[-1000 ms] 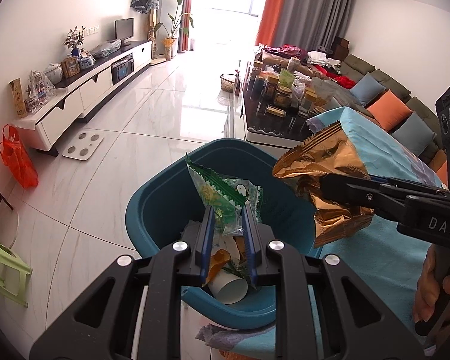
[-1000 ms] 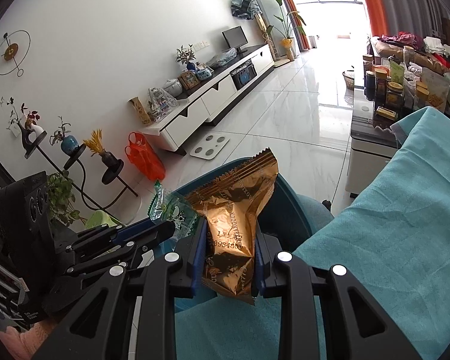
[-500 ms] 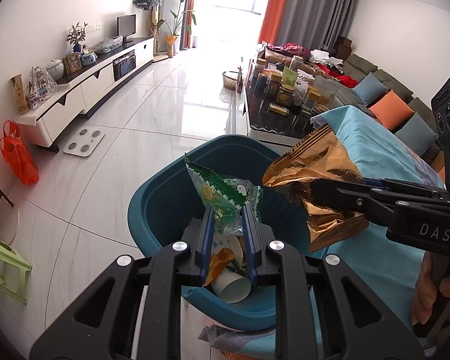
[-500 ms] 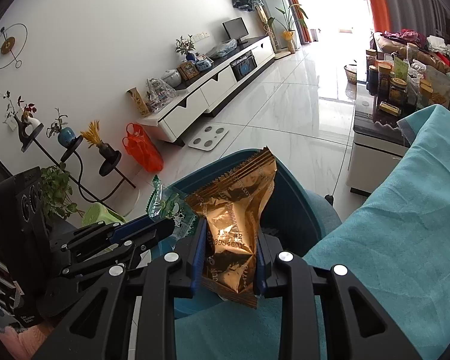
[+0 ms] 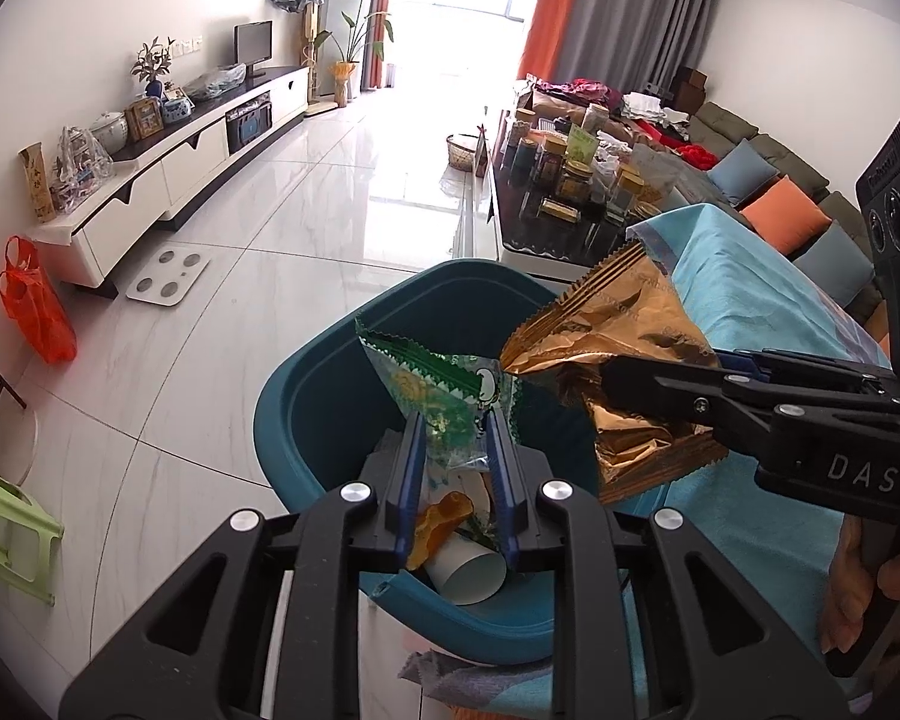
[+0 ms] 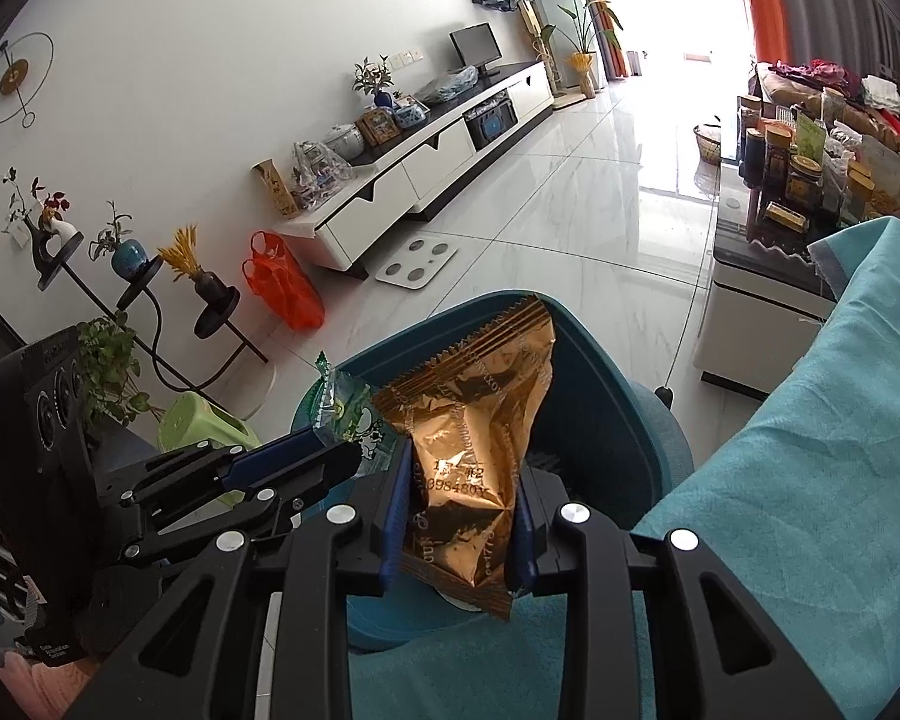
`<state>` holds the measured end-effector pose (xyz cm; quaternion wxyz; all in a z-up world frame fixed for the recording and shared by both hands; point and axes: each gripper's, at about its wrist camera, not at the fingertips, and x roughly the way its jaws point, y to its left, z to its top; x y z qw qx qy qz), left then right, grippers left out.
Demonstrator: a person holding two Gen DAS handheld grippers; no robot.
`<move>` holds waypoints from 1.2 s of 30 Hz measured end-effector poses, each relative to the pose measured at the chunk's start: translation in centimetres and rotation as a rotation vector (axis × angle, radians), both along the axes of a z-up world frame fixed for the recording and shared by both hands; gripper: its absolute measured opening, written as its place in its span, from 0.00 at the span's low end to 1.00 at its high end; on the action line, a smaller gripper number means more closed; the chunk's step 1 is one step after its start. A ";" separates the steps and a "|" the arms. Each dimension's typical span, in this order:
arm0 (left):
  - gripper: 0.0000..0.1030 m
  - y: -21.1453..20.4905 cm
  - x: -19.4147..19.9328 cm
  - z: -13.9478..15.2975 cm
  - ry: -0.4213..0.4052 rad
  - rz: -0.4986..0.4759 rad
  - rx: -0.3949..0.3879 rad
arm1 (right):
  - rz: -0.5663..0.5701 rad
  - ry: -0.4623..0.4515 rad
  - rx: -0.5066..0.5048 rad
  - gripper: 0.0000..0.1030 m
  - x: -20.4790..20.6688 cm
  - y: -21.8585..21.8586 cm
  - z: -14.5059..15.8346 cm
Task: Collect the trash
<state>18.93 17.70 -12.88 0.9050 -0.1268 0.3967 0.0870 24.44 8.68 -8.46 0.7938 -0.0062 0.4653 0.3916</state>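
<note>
My left gripper (image 5: 450,426) is shut on a green and clear snack wrapper (image 5: 444,390) and holds it over the open teal trash bin (image 5: 306,396). My right gripper (image 6: 459,468) is shut on a crinkled gold foil wrapper (image 6: 474,414) and holds it over the bin's near rim (image 6: 606,420). The gold wrapper (image 5: 618,348) and the right gripper (image 5: 606,378) show at the right of the left wrist view. The left gripper (image 6: 354,450) and green wrapper (image 6: 342,408) show at the left of the right wrist view. A white paper cup (image 5: 468,564) and orange scraps lie in the bin.
A teal cloth (image 6: 810,450) covers the table at the right of the bin. A cluttered dark coffee table (image 5: 570,204) stands beyond. A green stool (image 5: 0,516), an orange bag (image 5: 36,312), a white floor scale (image 5: 168,279) and a TV cabinet (image 5: 168,180) are at the left.
Both grippers, each with its wrapper, have moved a little further over the bin. The gold wrapper has moved left, closer to the green one.
</note>
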 end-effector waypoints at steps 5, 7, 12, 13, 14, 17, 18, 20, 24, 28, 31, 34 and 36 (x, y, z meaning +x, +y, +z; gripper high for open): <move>0.22 0.4 0.4 -0.6 0.017 0.004 -0.020 | 0.000 0.003 -0.016 0.30 0.1 0.4 -0.2; 0.22 0.5 0.5 -0.8 0.022 0.007 -0.020 | -0.002 0.004 -0.019 0.30 0.3 0.4 -0.2; 0.26 1.1 1.1 -1.4 0.040 0.013 -0.047 | -0.010 0.009 -0.025 0.34 0.3 0.6 -0.4; 0.28 1.2 1.3 -1.6 0.043 0.013 -0.058 | -0.011 0.009 -0.022 0.34 0.3 0.5 -0.4; 0.29 1.2 1.4 -1.8 0.048 0.011 -0.066 | -0.013 0.009 -0.020 0.34 0.3 0.5 -0.4; 0.31 1.3 1.7 -2.3 0.058 0.019 -0.068 | -0.020 0.011 -0.009 0.34 0.2 0.1 -0.5; 0.32 1.2 1.7 -2.3 0.056 0.021 -0.067 | -0.023 0.011 -0.005 0.35 0.1 0.0 -0.5; 0.39 1.2 1.5 -2.4 0.046 0.021 -0.068 | -0.028 0.015 0.003 0.35 0.1 -0.5 -0.5; 0.50 0.9 0.8 -1.8 0.019 0.021 -0.055 | -0.039 0.005 0.038 0.48 -0.2 -1.8 -0.2; 0.64 0.6 -0.2 -1.0 -0.007 0.027 -0.047 | -0.060 -0.005 0.068 0.50 -0.6 -3.2 0.3; 0.75 0.2 -1.3 -0.3 -0.029 0.030 -0.022 | -0.070 -0.024 0.088 0.53 -1.2 -4.2 0.9; 0.89 -0.4 -2.8 0.5 -0.052 0.029 -0.004 | -0.077 -0.049 0.100 0.62 -2.1 -5.3 1.5; 0.95 -0.9 -3.7 1.1 -0.070 0.029 0.010 | -0.081 -0.063 0.105 0.65 -2.6 -6.1 1.8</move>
